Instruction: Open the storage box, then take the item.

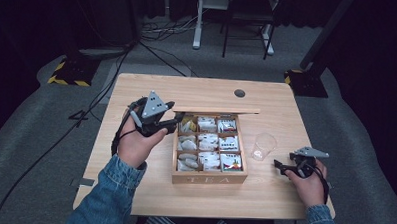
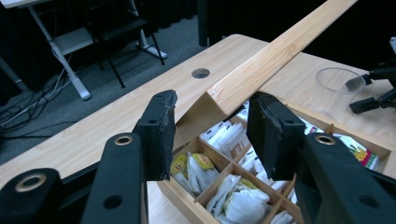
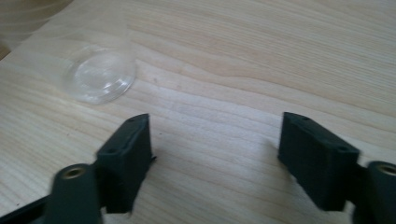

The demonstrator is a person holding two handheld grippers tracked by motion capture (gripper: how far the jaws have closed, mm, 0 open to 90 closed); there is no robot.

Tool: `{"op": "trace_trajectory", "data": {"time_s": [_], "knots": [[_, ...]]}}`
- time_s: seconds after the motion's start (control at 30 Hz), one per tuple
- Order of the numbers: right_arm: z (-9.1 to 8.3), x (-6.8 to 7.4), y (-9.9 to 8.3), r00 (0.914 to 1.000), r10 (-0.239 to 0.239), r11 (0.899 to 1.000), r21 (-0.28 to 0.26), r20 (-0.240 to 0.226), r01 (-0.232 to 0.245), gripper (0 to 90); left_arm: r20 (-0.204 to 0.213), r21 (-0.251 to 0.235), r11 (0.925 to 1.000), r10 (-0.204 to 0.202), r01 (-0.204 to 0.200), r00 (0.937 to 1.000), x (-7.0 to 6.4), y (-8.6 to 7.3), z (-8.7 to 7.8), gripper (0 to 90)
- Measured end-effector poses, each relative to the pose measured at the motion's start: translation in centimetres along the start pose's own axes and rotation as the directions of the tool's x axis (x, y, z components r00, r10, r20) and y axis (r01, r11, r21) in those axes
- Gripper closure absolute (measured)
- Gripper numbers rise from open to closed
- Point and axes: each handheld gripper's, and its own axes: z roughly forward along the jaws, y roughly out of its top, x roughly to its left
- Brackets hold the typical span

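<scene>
While left tongs (image 2: 210, 135) gape at raised lid (image 2: 280, 51) corner | tea box (image 1: 209, 178): stiff light wood, grip lid edge | right tongs (image 3: 215, 154) wide, empty

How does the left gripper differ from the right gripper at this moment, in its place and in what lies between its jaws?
The left gripper is raised at the tea box's far left corner; the right gripper sits low over the table, beside the clear cup. The left gripper's jaws have the open lid's corner between them; the right gripper's jaws have bare wood. Both stand open.
</scene>
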Motion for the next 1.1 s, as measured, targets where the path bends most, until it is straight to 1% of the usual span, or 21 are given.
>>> {"op": "trace_trajectory", "data": {"time_s": [0.07,0.13,0.17,0.2,0.3,0.43,0.47,0.5,0.53,0.6,0.77,0.83,0.87,0.93,1.0,1.03,1.07,1.1], "knots": [[-0.2,-0.1,-0.1,0.9999,0.008,1.000,-0.003,0.007,-0.008,34.0,-0.008,0.001,1.0000,0.008,-0.008,0.9999,0.1,0.2,0.1,52.6],[-0.6,-0.1,-0.1,1.0000,0.006,1.000,0.011,-0.006,-0.006,38.3,-0.013,0.001,0.9999,0.015,-0.015,0.9998,0.1,0.4,0.2,52.6],[-0.8,-0.1,-0.2,0.9998,0.012,1.000,0.014,-0.012,-0.012,39.8,-0.016,-0.001,0.9999,0.014,-0.014,0.9998,0.1,0.5,0.2,52.6],[-0.9,0.0,-0.2,0.9997,0.020,1.000,0.019,-0.015,-0.020,40.4,-0.018,-0.003,0.9999,0.015,-0.015,0.9997,0.1,0.5,0.2,52.7],[-1.3,0.1,-0.2,0.9995,0.015,0.999,0.038,-0.027,-0.014,41.9,-0.020,-0.005,0.9999,0.015,-0.015,0.9997,0.1,0.5,0.3,52.6],[-2.1,0.4,0.0,0.9989,0.027,0.999,0.027,-0.038,-0.026,44.8,-0.015,-0.001,0.9999,0.010,-0.010,0.9998,0.2,0.6,0.3,52.5],[-2.4,0.5,0.1,0.9986,0.033,0.999,0.027,-0.041,-0.031,45.8,-0.015,-0.001,1.0000,0.009,-0.009,0.9998,0.2,0.6,0.3,52.5],[-2.9,0.6,0.4,0.9974,0.048,0.999,0.017,-0.053,-0.048,47.8,-0.014,0.000,1.0000,0.008,-0.008,0.9999,0.2,0.6,0.3,52.5],[-2.9,0.6,0.4,0.9974,0.048,0.999,0.017,-0.053,-0.048,47.8,-0.013,-0.001,1.0000,0.007,-0.007,0.9999,0.3,0.6,0.3,52.5],[-3.4,0.9,0.8,0.9943,0.074,0.997,-0.002,-0.076,-0.075,50.4,-0.011,0.000,1.0000,0.007,-0.007,0.9999,0.3,0.6,0.3,52.4],[-4.5,1.9,2.1,0.9885,0.099,0.995,-0.015,-0.114,-0.102,53.5,0.000,-0.003,0.9999,-0.010,0.010,1.0000,0.4,0.5,0.3,51.9],[-5.4,2.7,3.0,0.9877,0.094,0.995,-0.023,-0.125,-0.098,53.9,0.000,-0.002,1.0000,-0.009,0.009,1.0000,0.4,0.5,0.3,51.8],[-5.4,2.7,3.0,0.9877,0.094,0.995,-0.023,-0.125,-0.098,54.0,0.001,-0.002,0.9999,-0.011,0.011,0.9999,0.4,0.5,0.3,51.8],[-6.1,3.2,3.7,0.9871,0.092,0.995,-0.019,-0.131,-0.095,54.1,0.001,-0.004,0.9999,-0.016,0.016,0.9999,0.4,0.6,0.4,51.8],[-6.8,3.8,4.4,0.9883,0.069,0.997,-0.028,-0.136,-0.074,53.6,0.001,-0.004,0.9999,-0.015,0.015,0.9999,0.4,0.6,0.3,51.8],[-7.4,4.5,4.9,0.9892,0.046,0.998,-0.027,-0.139,-0.050,53.2,0.001,-0.002,0.9999,-0.010,0.010,0.9999,0.5,0.6,0.3,51.7],[-7.4,4.5,4.9,0.9892,0.046,0.998,-0.027,-0.139,-0.050,53.2,0.002,-0.001,1.0000,-0.009,0.009,1.0000,0.4,0.5,0.3,51.7],[-7.6,4.9,5.2,0.9893,0.034,0.999,-0.028,-0.142,-0.038,53.2,0.003,0.000,1.0000,-0.010,0.010,1.0000,0.4,0.5,0.3,51.7]]}}
